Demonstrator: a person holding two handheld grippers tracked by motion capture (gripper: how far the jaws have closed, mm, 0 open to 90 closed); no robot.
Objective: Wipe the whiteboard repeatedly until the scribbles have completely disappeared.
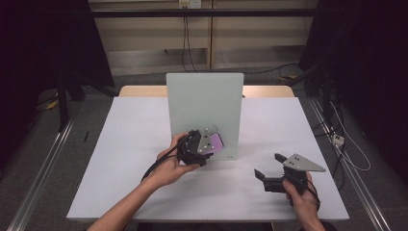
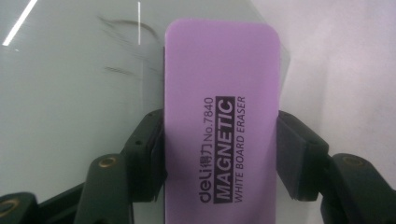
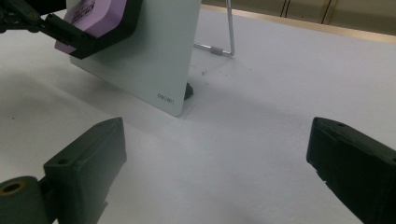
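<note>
I've got the purple eraser clamped in my left gripper, flat against the standing whiteboard near its lower right corner. If I push too hard the board could tip on its wire stand. Faint marks remain. My right gripper gapes empty near the tabletop's front right corner.

Counting it all up: one purple eraser is sitting in the left gripper's jaws, one whiteboard is standing on one white table, and one metal stand is propping it from behind. Two grippers are showing, the right gripper being the second.
</note>
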